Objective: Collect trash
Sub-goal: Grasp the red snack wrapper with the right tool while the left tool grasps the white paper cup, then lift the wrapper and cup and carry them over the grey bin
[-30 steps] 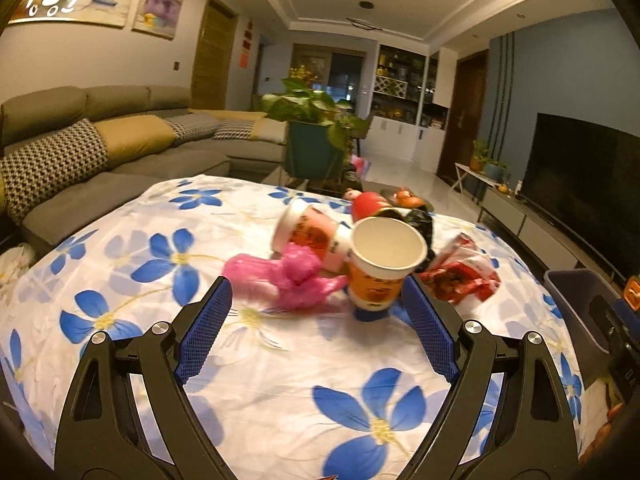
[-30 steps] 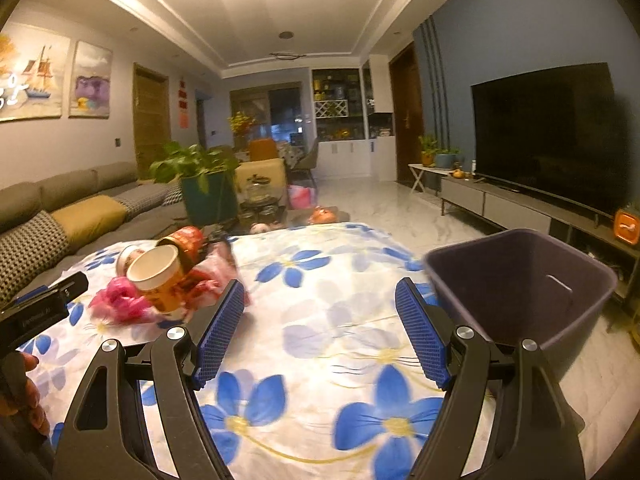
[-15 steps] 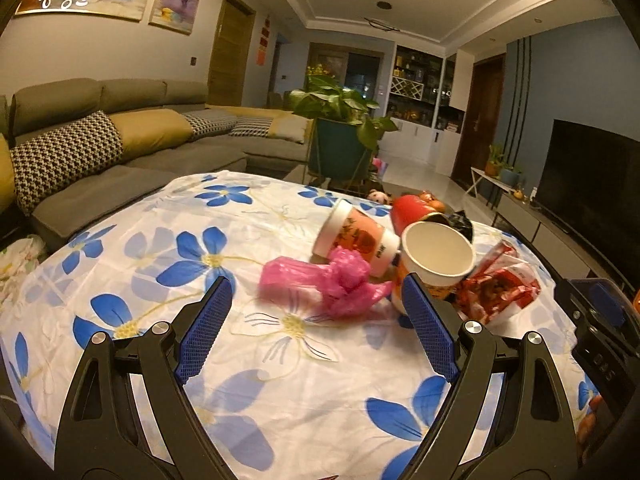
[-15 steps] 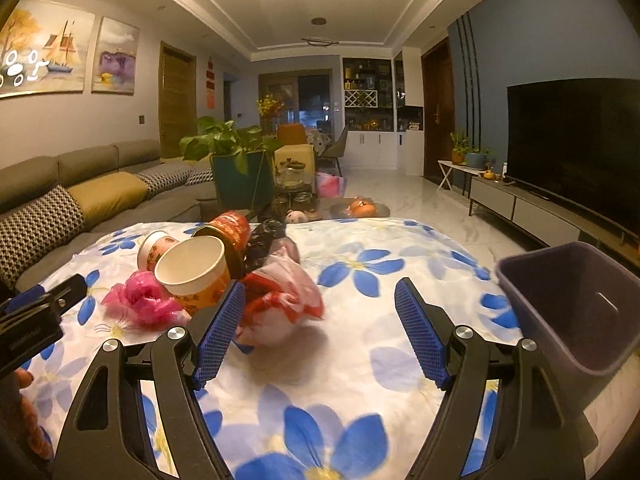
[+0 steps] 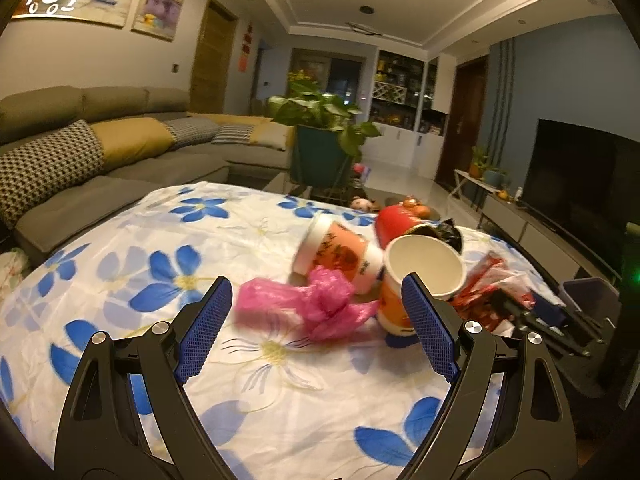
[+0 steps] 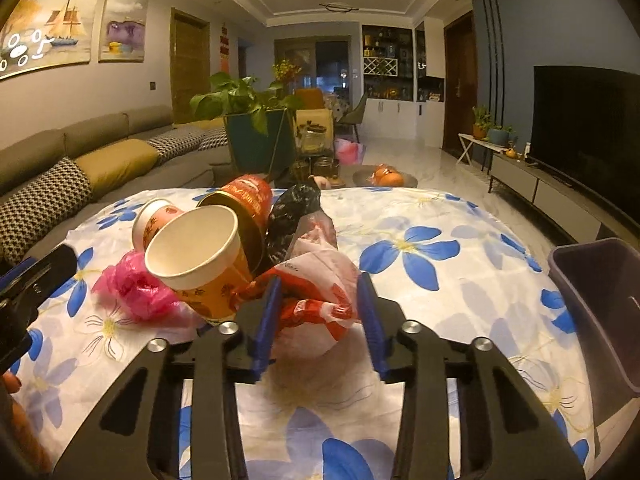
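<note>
Trash lies heaped on the surface (image 6: 440,216), which wears a white cloth with blue flowers. The right tongs (image 6: 318,312) have their blue pads pressed against a red-and-white wrapper (image 6: 320,280) from both sides, gripping it at the near edge of the heap. Just left of the wrapper, an orange cup (image 6: 200,256) tilts with its white mouth toward the camera, touching a pink bag (image 6: 136,284) crumpled at its base. Behind the cup lie a second cup (image 6: 154,216) on its side, a red can (image 6: 244,204) and a black bag (image 6: 292,216), all bunched together. A dark bin (image 6: 600,308) stands at the right edge of the surface, well apart from the heap. The left tongs (image 5: 316,328) hover wide open above the cloth, nothing between the pads; the pink bag (image 5: 308,308) sits just ahead of them, and the orange cup (image 5: 416,280) is beside the right pad. A sofa (image 5: 100,160) lines the left wall.
</note>
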Available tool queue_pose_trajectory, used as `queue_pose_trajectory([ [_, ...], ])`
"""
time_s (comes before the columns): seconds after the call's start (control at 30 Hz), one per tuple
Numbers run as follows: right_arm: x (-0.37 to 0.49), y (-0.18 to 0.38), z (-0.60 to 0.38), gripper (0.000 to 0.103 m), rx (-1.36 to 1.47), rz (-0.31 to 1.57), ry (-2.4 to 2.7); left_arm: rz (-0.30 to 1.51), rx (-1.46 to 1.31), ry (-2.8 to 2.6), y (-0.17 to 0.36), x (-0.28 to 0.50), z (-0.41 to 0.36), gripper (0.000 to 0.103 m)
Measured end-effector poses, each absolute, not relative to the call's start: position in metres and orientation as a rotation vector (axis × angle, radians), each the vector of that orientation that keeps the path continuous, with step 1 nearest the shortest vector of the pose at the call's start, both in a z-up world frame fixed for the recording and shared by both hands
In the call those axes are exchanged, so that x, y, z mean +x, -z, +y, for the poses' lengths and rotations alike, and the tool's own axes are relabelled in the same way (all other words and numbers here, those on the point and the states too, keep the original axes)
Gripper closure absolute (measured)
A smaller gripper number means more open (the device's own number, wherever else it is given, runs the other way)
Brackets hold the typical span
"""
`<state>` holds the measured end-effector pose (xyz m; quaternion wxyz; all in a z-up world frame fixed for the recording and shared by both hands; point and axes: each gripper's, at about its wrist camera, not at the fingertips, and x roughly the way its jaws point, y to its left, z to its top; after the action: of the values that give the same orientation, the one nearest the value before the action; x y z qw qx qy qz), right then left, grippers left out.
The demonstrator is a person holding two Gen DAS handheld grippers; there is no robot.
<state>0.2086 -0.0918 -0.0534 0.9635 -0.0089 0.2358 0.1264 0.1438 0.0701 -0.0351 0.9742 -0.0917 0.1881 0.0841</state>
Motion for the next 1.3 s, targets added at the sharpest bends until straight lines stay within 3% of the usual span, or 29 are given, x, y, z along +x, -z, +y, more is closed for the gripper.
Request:
queue_pose_trajectory([
  [0.17,0.204,0.052,-0.09,0.082,-0.031,0.476,-0.289,0.389,-0.18,-0.111,0.038,0.154,0.062,0.019],
  [0.33,0.193,0.046,-0.097,0.09,-0.029,0.439,-0.293,0.425,-0.2,-0.059,0.041,0.167,0.059,0.032],
  [0.43,0.184,0.04,-0.108,0.09,-0.007,0.413,-0.284,0.442,-0.211,-0.023,0.04,0.175,0.057,0.041],
  [0.7,0.17,0.034,-0.13,0.09,0.023,0.388,-0.263,0.484,-0.236,0.022,0.037,0.207,0.05,0.051],
  [1.07,0.164,0.033,-0.139,0.09,0.036,0.379,-0.263,0.61,-0.241,0.068,0.057,0.228,0.039,0.096],
  [1.3,0.157,0.029,-0.145,0.09,0.043,0.37,-0.256,0.585,-0.229,0.079,0.059,0.212,0.035,0.098],
])
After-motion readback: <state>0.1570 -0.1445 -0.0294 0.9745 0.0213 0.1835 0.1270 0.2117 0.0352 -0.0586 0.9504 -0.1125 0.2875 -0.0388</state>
